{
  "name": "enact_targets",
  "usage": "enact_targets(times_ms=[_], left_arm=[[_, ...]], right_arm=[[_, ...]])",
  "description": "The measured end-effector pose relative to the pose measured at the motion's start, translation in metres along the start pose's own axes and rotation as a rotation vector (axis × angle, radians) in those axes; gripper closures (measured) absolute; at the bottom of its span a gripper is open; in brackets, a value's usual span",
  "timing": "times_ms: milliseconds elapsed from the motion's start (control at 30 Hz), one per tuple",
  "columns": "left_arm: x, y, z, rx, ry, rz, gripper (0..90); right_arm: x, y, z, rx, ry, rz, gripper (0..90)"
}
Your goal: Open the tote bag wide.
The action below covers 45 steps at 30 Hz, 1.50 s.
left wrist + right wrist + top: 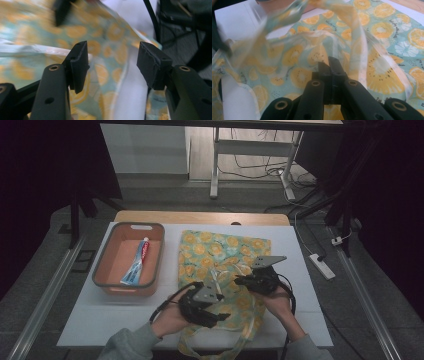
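A lab-like recording room — dark curtains [45, 165], floor cables [260, 170], power strip [322, 266].

One fruit-print cloth bag [220, 255], one orange basket [102, 270], one toothpaste tube [137, 262], two grippers.

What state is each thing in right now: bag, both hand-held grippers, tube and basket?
Fruit-print cloth bag: lying flat on the table, mouth edge lifted.
Left hand-held gripper: jaws open, nothing between them.
Right hand-held gripper: jaws shut, pinching the bag's fabric.
Toothpaste tube: lying flat inside the basket.
Orange basket: upright, open-topped.
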State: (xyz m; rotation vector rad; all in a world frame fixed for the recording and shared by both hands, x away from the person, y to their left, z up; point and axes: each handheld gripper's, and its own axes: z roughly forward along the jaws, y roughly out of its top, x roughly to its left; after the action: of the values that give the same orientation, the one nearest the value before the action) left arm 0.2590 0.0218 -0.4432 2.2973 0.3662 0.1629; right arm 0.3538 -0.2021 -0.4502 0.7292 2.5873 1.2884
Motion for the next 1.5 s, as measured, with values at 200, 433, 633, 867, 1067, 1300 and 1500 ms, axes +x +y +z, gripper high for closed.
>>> enact_targets(times_ms=[200,433,633,867,1067,1300,1500], left_arm=[[-0.015,0.002,0.049,0.1,-0.052,0.017,42.2],[-0.019,-0.001,0.079,0.164,-0.002,0.024,42.8],[-0.022,-0.003,0.099,0.184,0.042,0.048,48.7],[-0.018,-0.003,0.103,0.151,0.017,0.043,87.8],[-0.032,-0.006,0.075,0.132,-0.057,0.104,88.7],[-0.055,-0.024,0.021,0.095,-0.12,0.129,88.7],[-0.056,-0.036,0.006,0.088,-0.105,0.117,85.4]], right_arm=[[0.0,-0.001,0.003,0.003,0.008,0.003,89.6],[0.001,-0.002,0.005,0.006,0.015,0.005,89.6],[0.001,-0.002,0.005,0.006,0.014,0.007,89.6],[-0.001,-0.002,0.002,0.0,0.007,0.008,89.6],[-0.008,-0.003,-0.012,-0.029,-0.03,0.033,89.6],[-0.019,-0.007,-0.018,-0.002,-0.105,0.09,89.6],[-0.029,-0.017,-0.012,0.032,-0.124,0.138,89.6]])
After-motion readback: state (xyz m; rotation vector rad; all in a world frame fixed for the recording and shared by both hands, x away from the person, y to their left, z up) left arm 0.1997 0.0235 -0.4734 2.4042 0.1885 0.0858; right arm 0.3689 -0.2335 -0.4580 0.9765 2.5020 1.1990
